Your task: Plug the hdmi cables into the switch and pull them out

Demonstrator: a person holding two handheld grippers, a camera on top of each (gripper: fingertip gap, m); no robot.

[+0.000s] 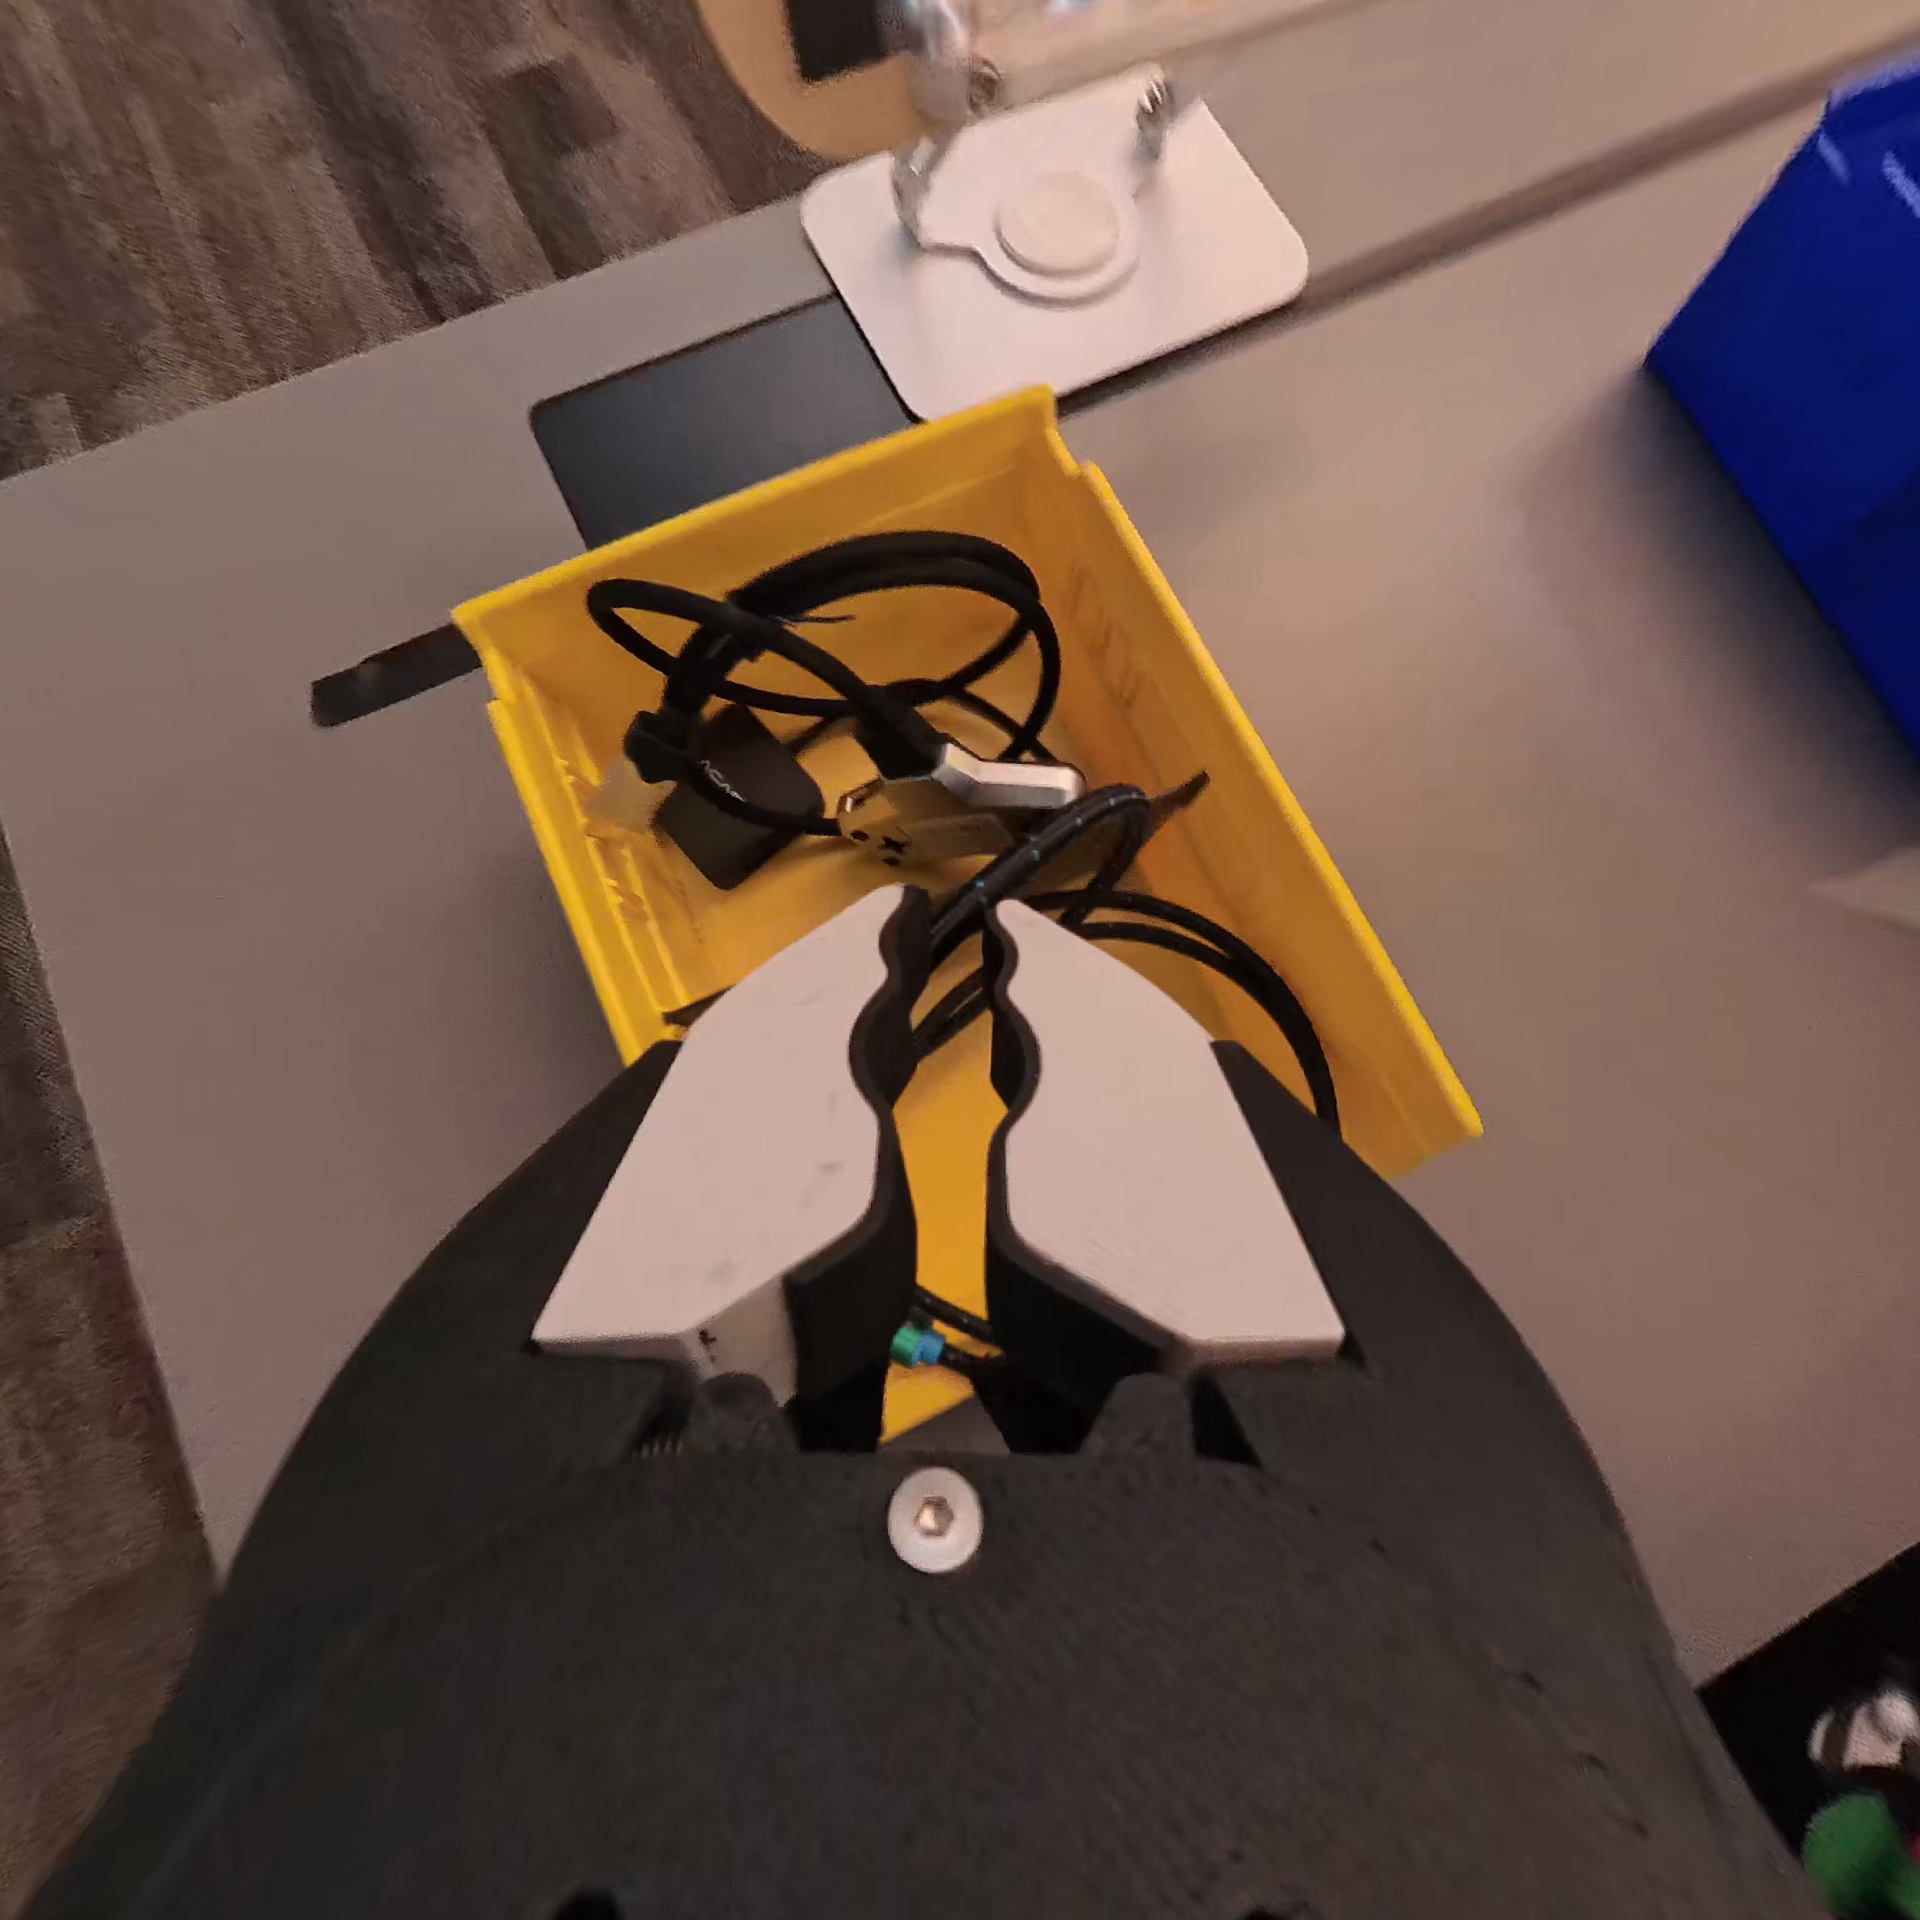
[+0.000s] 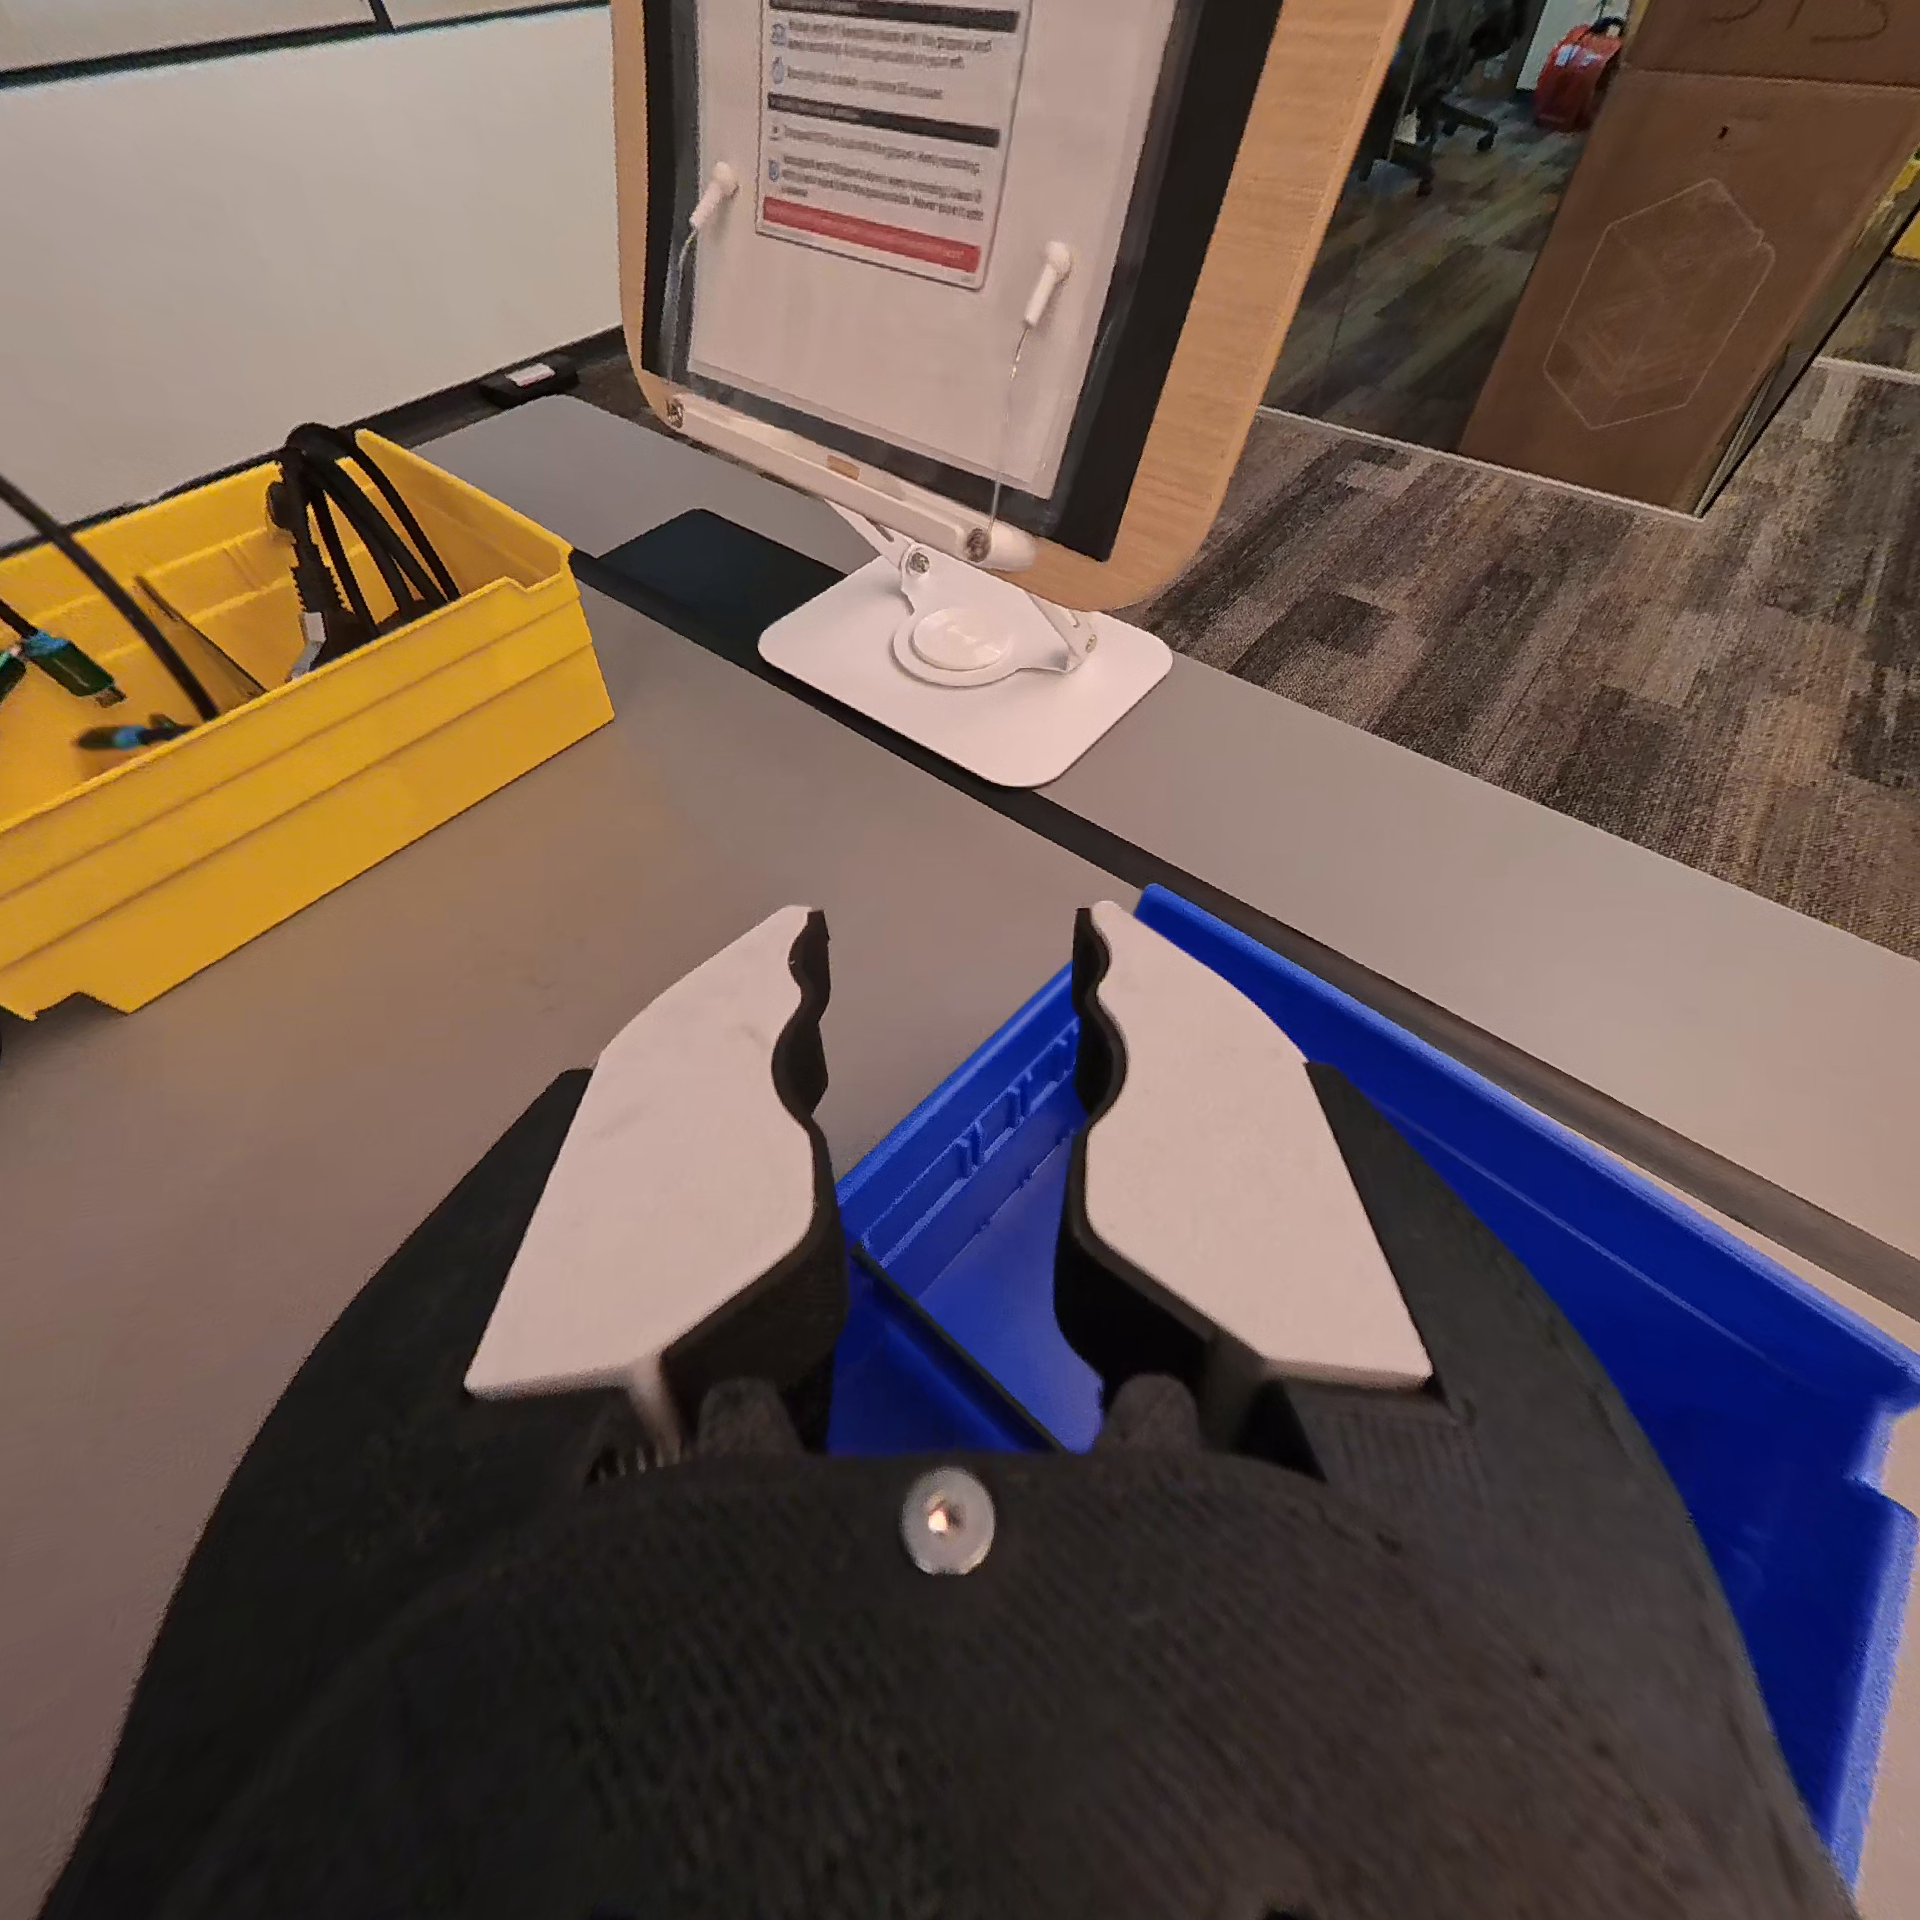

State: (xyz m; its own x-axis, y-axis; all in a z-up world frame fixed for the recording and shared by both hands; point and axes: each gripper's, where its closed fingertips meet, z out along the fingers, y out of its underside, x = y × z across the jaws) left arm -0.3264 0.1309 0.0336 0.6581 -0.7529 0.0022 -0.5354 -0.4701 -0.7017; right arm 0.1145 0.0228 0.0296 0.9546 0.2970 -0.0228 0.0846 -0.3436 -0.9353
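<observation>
1. HDMI cables [image 1: 831, 644] lie coiled in a tangle inside the yellow bin [image 1: 1226, 748], which I take as my landmark; the bin sits on the grey counter [image 1: 260, 883].
2. Among the cables in the yellow bin I see a small black box-shaped piece [image 1: 743, 795] and a silver-and-gold plug end [image 1: 966, 800] lying across the middle; which of these is the switch I cannot tell.
3. Over the near end of the yellow bin hangs the left gripper [image 1: 951, 909], its grey fingers [image 1: 758, 1122] drawn close with only a narrow gap at the tips.
4. A braided black cable [image 1: 1039, 852] runs into that gap between the left gripper's tips; whether it is truly pinched or just passing through, I cannot tell.
5. Just past the far end of the yellow bin stands a white stand base [image 1: 1049, 249] holding a wood-edged board [image 2: 1195, 343] with a printed sheet clipped to it.
6. Well off to the right of the yellow bin sits a blue bin [image 2: 1558, 1247], also on the counter.
7. Above the blue bin hovers the right gripper [image 2: 951, 925], its fingers [image 2: 686, 1143] spread wide apart with nothing between them.
8. From the right wrist view, the yellow bin [image 2: 312, 769] shows cables [image 2: 353, 540] standing up against its far wall, with green-tipped plugs [image 2: 73, 665] nearer its open end.
9. Beyond the counter, on the side away from the yellow bin, patterned carpet [image 2: 1558, 623] and a tall cardboard box [image 2: 1683, 270] fill the room.
</observation>
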